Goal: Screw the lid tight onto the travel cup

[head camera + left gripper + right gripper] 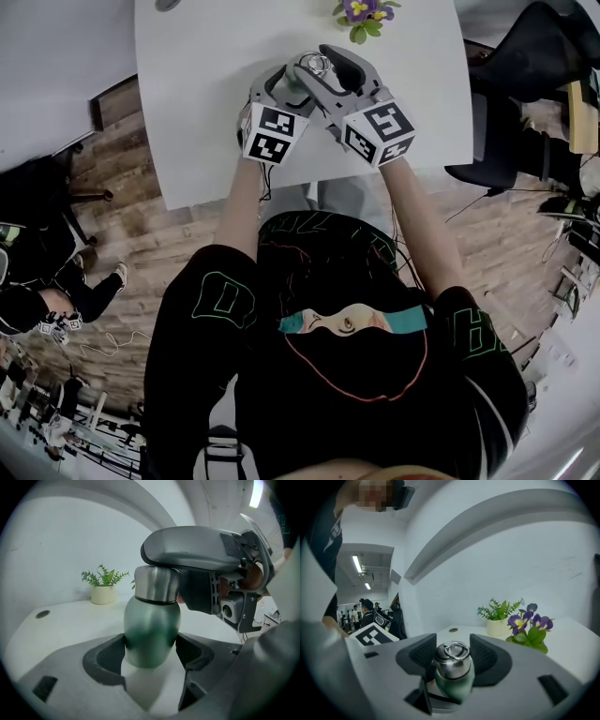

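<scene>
Cup [152,630] stands upright on the table [197,122], near the plant [366,13], on the person's side of it. Left gripper [151,653] is clamped low on the green body. I read that as the anchor, so the cup can't spin. Right gripper [451,654] reaches in at the top, pads closed on the steel lid [156,583], spread fairly wide for its girth. Lid sits square on the neck; can't tell if it's fully tight. Looks like the twist stage.
</scene>
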### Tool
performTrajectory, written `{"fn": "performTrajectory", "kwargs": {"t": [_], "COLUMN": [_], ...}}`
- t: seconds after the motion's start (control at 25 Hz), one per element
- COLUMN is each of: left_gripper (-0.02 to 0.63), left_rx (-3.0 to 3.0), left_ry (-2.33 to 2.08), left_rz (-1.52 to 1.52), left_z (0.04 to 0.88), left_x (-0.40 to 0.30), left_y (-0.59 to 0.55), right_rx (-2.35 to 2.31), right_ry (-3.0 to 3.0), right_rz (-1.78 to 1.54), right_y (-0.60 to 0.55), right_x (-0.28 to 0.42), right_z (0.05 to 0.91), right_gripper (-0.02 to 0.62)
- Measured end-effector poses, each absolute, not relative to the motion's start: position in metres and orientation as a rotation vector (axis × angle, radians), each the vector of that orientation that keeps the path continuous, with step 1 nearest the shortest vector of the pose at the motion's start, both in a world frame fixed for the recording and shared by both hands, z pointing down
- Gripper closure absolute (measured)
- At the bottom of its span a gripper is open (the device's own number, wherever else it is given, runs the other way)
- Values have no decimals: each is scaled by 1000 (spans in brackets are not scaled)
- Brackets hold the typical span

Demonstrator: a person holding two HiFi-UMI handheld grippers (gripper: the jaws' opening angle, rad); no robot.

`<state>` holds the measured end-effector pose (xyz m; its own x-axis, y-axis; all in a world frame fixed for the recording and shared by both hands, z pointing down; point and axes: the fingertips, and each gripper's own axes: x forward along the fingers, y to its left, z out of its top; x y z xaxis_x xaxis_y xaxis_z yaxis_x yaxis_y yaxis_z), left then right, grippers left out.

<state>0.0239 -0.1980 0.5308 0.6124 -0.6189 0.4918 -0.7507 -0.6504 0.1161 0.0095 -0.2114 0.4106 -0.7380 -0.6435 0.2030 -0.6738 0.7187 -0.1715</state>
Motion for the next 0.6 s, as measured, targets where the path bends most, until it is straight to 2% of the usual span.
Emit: {"fn": "performTrajectory", "kwargs": {"t": [0.32,0.6], "left_gripper": [255,255], "left_rx": [2543,2561], "left_ry": [-1142,-1234], "left_rz": [670,600], "left_z": [533,496], "left_x": [21,5], "left_y": [-195,-188], "right_rx": [1030,935], "right_ry": [-2761,-2739], "right_rz": [376,343], "right_y": [-212,-217], "right_x": [8,11], "right_z": [417,420], "right_gripper": [365,325]}}
